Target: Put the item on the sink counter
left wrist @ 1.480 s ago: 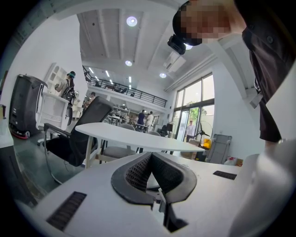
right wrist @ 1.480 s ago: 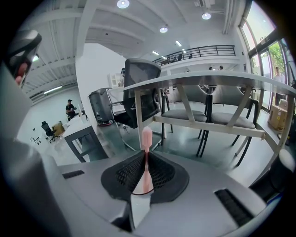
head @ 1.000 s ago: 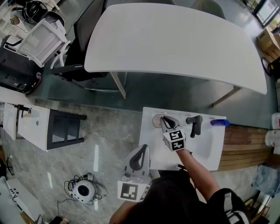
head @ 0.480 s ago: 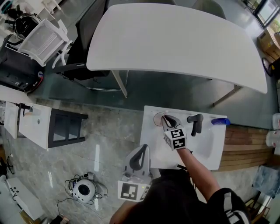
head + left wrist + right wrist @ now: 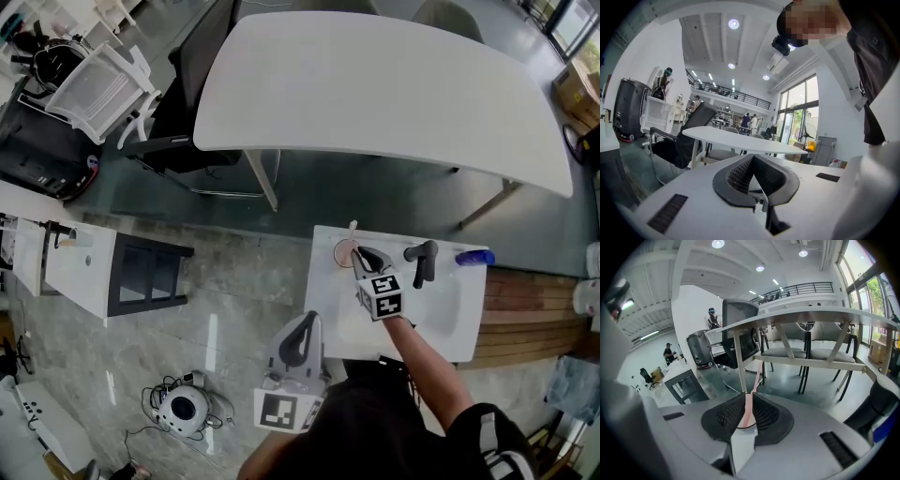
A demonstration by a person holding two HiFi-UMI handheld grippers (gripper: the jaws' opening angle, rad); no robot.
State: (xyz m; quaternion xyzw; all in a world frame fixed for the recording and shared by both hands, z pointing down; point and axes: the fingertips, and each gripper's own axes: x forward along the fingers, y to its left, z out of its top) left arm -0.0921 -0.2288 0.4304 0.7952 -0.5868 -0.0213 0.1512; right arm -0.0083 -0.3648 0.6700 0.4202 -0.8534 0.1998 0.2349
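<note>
My right gripper [image 5: 360, 258] [image 5: 749, 397] is shut on a thin pink stick-like item [image 5: 756, 375], perhaps a toothbrush. It stands upright between the pads. In the head view the item's pale tip [image 5: 352, 226] pokes past the back edge of the white sink counter [image 5: 325, 302], above a round cup [image 5: 343, 251] at the counter's back left corner. Whether the item's lower end is in the cup I cannot tell. My left gripper [image 5: 306, 322] [image 5: 751, 159] hangs shut and holds nothing, off the counter's front left corner.
A black faucet [image 5: 423, 262] stands behind the basin [image 5: 439, 309], and a blue item [image 5: 472, 258] lies at the counter's back right. A large white table [image 5: 375, 89] with chairs is beyond. Wooden slats [image 5: 525, 314] lie to the right, and a low white cabinet [image 5: 80, 267] to the left.
The right gripper has shifted slightly right and down with the item. The item's pale tip now shows beyond the counter's back edge. The left gripper has held still.
</note>
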